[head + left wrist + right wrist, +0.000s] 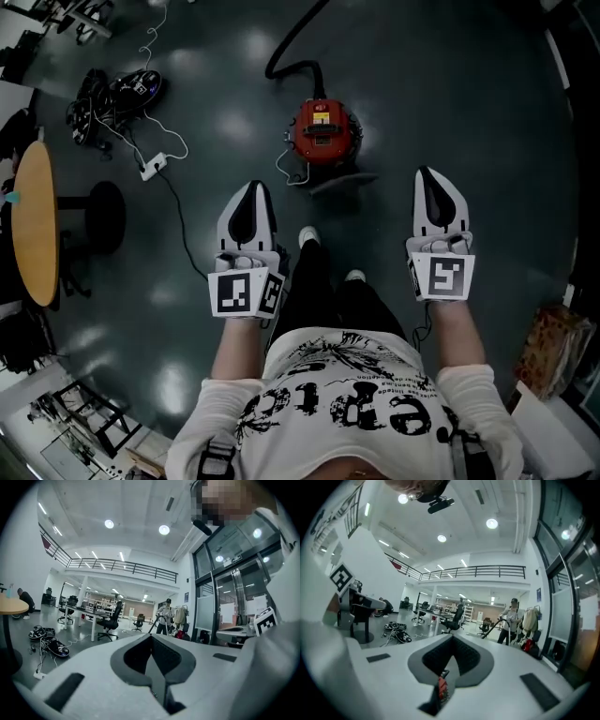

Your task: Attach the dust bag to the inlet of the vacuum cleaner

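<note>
Red vacuum cleaner [323, 131] stands on the floor [450, 84], beyond the left tongs [253, 189] and right tongs [429, 180], between them. Both tongs are clenched, pad against pad.

A dark, glossy floor [469, 94] carries a red vacuum cleaner [323, 131] with a black hose [286, 58], a white power strip [152, 168], a tangle of cables [98, 98] and a round wooden table [35, 225].
</note>
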The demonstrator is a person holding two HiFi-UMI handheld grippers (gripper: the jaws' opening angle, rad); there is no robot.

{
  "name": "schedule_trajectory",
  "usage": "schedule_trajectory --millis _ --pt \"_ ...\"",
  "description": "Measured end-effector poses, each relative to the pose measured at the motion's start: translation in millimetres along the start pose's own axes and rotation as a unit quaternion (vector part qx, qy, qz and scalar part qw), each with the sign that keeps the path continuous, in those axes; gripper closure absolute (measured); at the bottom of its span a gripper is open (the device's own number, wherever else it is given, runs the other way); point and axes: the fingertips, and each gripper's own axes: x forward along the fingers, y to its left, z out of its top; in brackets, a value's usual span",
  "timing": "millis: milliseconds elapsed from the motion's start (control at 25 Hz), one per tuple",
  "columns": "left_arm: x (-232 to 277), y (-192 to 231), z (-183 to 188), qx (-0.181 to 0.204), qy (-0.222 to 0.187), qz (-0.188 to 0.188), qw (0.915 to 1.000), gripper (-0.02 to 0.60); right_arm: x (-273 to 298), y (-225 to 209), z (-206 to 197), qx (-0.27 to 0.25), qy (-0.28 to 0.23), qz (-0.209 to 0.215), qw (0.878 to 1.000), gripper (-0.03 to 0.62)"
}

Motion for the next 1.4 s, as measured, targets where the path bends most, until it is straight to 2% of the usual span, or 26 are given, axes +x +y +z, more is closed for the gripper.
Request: schedule_trajectory --millis 120,280,520,680,1040,1400 --pt "-26 -19 31 0.012 -0.007 -0.012 0.9998 0.577 -31 1 30 -0.001 -0.004 -0.007 1.0 0.591" --pt "-47 -54 57 0.07 -0.011 -0.043 0.9966 0.577 -62 1 45 0.006 -0.006 -0.017 1.0 0.591" --pt "-83 -71 63 0.118 -0.017 -0.03 0.9925 0.577 -102 20 46 0.047 -0.012 -0.008 0.999 0.591" --pt "-101 -78 66 0.116 -0.029 -0.025 0.9926 0.577 -123 22 49 0.084 -0.019 -0.002 0.996 0.592" --pt "-125 -95 56 0.098 -0.026 -0.025 0.9946 0.577 -146 31 45 0.052 -0.014 0.017 0.998 0.592" --pt "-121 -99 49 0.082 -0.021 -0.018 0.9962 0.577 -148 28 37 0.044 -0.008 0.024 0.999 0.591"
